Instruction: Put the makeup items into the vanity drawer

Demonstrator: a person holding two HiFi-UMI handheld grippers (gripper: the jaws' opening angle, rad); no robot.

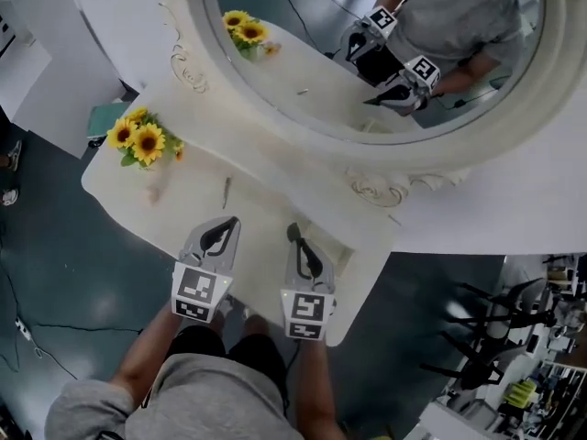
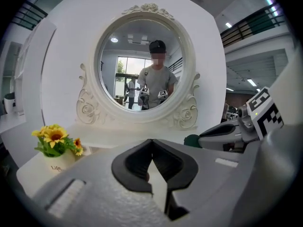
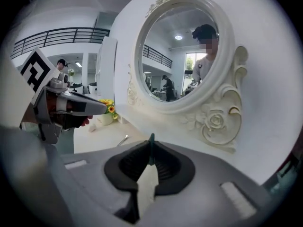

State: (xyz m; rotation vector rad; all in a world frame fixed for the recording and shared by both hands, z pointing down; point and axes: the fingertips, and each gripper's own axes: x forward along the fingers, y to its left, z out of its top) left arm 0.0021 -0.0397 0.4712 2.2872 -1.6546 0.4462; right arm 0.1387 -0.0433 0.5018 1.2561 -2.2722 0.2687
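The right gripper point(image 1: 294, 236) clamps a thin dark-green stick point(image 3: 150, 151) clear of the vanity top point(image 1: 183, 200), probably for stowing. The left gripper point(image 1: 233, 221) is closed on nothing, likely spare.

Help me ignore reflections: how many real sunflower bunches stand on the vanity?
1: the sunflower bunch at the left end of the vanity top. The second one, inside the mirror, is its reflection.
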